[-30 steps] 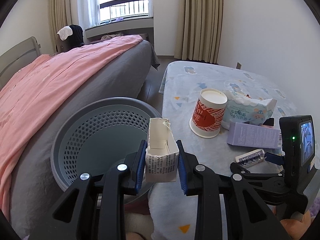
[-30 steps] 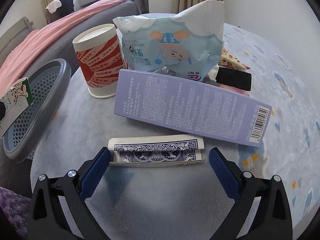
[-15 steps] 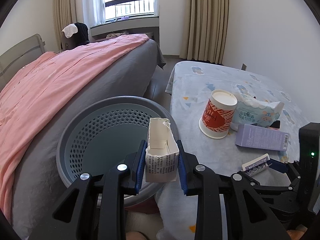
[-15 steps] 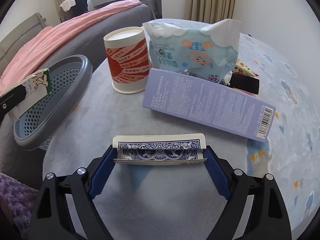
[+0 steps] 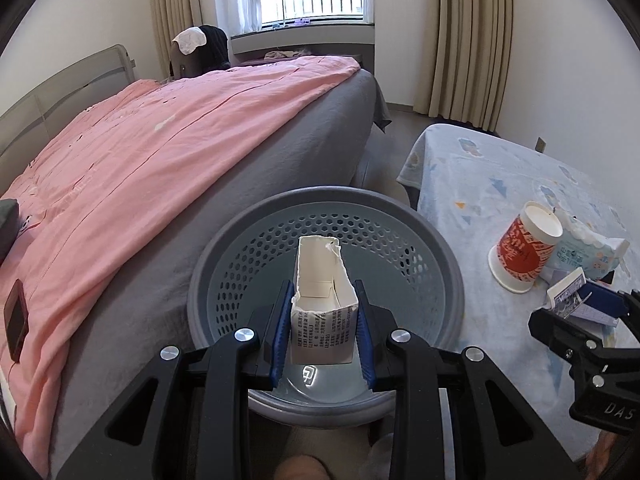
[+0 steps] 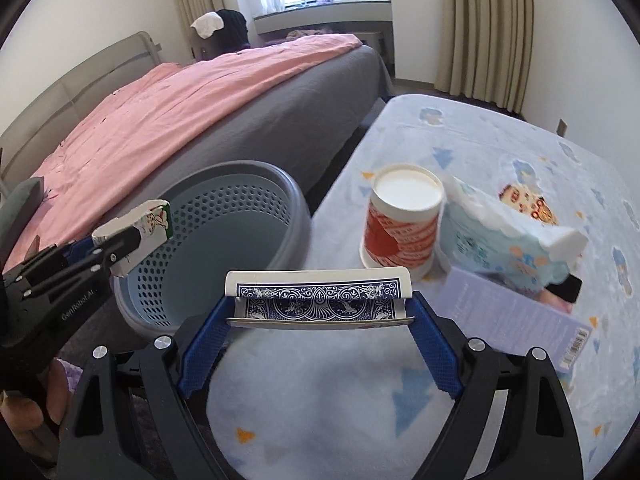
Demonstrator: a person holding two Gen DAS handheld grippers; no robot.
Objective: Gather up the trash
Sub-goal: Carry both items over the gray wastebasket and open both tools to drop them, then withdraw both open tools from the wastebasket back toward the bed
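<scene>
Hand-held gripper, left (image 5: 323,320), w/ carton (image 5: 322,312) over basket (image 5: 448,264); cup (image 5: 524,252) nearby.

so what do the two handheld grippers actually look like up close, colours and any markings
Both are matte black frames with angular cut-out arms and round silver bolts. The left gripper has blue ribbed fingers; its body reads "GenRobot.AI" in pale letters in the right wrist view. The right gripper has the same blue textured fingers; the left wrist view shows pale lettering starting "DAS" on its body. No cables or sleeves show.
</scene>
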